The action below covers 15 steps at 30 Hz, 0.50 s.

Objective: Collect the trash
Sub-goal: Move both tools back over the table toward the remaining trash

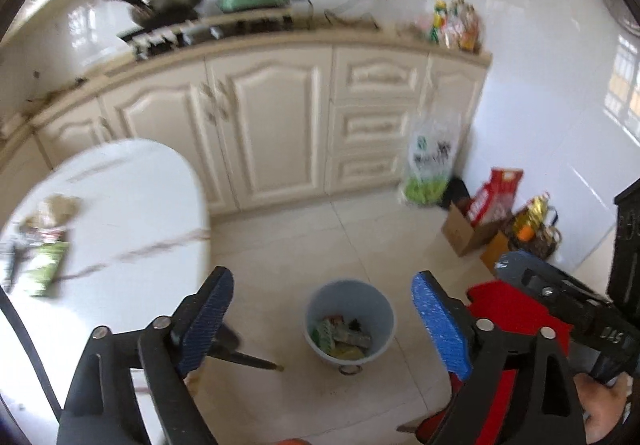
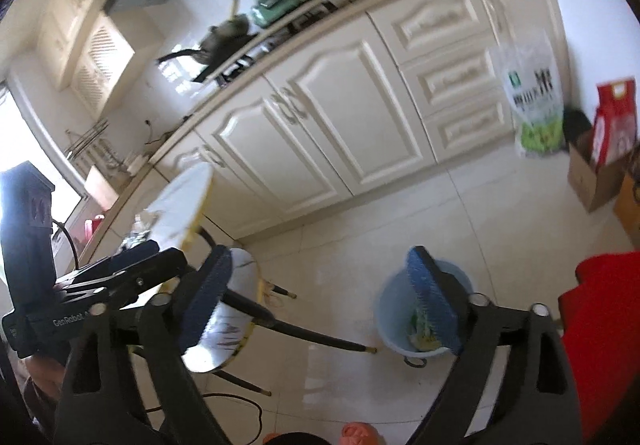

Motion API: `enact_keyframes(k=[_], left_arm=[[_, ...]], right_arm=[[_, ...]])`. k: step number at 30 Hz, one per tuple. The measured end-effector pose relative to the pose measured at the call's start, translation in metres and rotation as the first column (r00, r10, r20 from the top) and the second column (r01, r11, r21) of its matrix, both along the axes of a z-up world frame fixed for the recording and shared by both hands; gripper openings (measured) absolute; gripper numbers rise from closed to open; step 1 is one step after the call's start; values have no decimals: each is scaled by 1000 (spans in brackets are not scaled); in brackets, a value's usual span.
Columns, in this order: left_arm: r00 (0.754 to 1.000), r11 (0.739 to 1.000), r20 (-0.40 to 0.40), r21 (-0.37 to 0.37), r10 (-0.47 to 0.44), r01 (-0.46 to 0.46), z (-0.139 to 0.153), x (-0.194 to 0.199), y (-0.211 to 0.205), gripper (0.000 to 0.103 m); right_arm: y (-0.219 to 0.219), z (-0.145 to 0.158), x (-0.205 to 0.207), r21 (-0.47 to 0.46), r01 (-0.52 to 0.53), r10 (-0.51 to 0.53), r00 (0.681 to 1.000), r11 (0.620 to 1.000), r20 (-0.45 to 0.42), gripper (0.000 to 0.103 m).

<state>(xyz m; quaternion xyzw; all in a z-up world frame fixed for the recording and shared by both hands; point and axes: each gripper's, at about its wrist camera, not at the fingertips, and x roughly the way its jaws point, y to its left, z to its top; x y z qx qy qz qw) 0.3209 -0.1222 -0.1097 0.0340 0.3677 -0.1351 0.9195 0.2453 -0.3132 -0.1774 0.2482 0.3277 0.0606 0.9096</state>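
A pale blue trash bin (image 1: pixel 350 319) stands on the tiled floor and holds several wrappers (image 1: pixel 340 337). My left gripper (image 1: pixel 322 321) is open and empty, high above the bin. More trash, a green packet (image 1: pixel 46 267) and crumpled paper (image 1: pixel 56 207), lies on the white round table (image 1: pixel 132 201) at the left. In the right wrist view the bin (image 2: pixel 394 309) sits low right, partly behind my right finger. My right gripper (image 2: pixel 320 301) is open and empty above the floor. The table (image 2: pixel 188 201) shows edge-on at the left.
Cream kitchen cabinets (image 1: pixel 276 125) run along the back with a wok and green appliance on the counter. A green and white bag (image 1: pixel 432 161), cardboard boxes (image 1: pixel 468 229) and a red package stand in the right corner. A red seat (image 1: pixel 516 317) is close on the right. Black table legs (image 2: pixel 312 333) cross the floor.
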Motion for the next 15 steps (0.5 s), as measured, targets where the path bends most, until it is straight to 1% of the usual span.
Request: enact_keyframes(k=[3,5,6,7,9,12,13,15], left_arm=[[997,999,65,-17,51,-50,25,-39,39,94],[991,996,103,-30,83,-80,38,-65,63,98],[987,995,122,-32,102,-99,45,-78,80,99],[984,993,130,-30,118,-115,47,-87,87,100],[971,983,150,-18,184,-183,56,-111,123,101],[954,967,162,-15,253,-254,59,-130,169,101],[950,963,162,-14,268,-269,60,-132,175,101],[931,944,161,-19,328,-330,59,-145,211,101]], right_arm=[[31,34,-5,-37,-37,39,998,999,49,94],[55,54,-4,-67,-68,73,995,995,74,99],[71,67,-2,-84,-89,97,991,992,93,100],[86,77,0,-101,-109,120,987,989,106,100],[111,89,6,-129,-141,156,981,982,114,101],[158,106,19,-170,-209,230,966,963,119,103],[179,110,28,-188,-242,266,957,952,114,103],[208,114,38,-214,-285,312,945,934,100,103]])
